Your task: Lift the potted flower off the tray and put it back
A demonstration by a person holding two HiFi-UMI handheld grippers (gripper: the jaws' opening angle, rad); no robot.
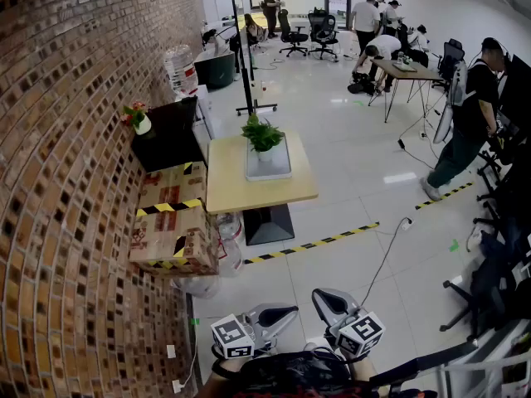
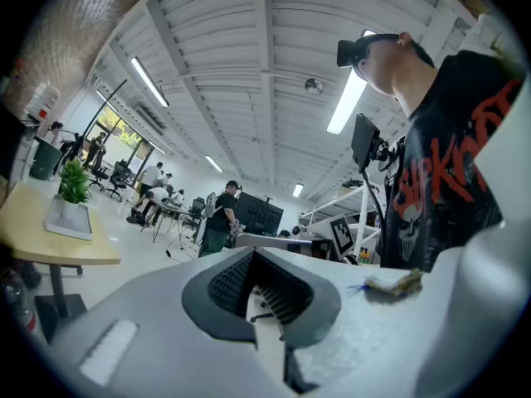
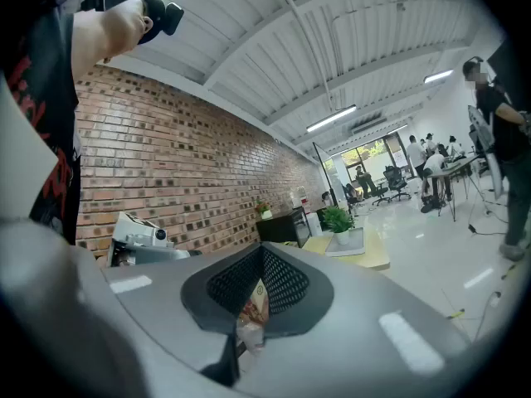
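Note:
The potted flower (image 1: pixel 263 134), a leafy green plant in a white pot, stands on a grey tray (image 1: pixel 269 169) on a light wooden table (image 1: pixel 236 181) far ahead of me. It also shows small in the left gripper view as the plant (image 2: pixel 73 184) on its tray (image 2: pixel 67 221), and in the right gripper view as the plant (image 3: pixel 337 219). My left gripper (image 1: pixel 282 313) (image 2: pixel 267 305) and right gripper (image 1: pixel 323 298) (image 3: pixel 253 301) are held close to my body, well short of the table. Both are shut with nothing in them.
A brick wall (image 1: pixel 75 139) runs along the left. Cardboard boxes with hazard tape (image 1: pixel 172 220) stand beside the table, and behind them is a black cabinet (image 1: pixel 170 135) with a small flower pot (image 1: pixel 138 119). Striped tape (image 1: pixel 319 241) and a cable (image 1: pixel 383 259) lie on the floor. People work at the far desks (image 1: pixel 406 65).

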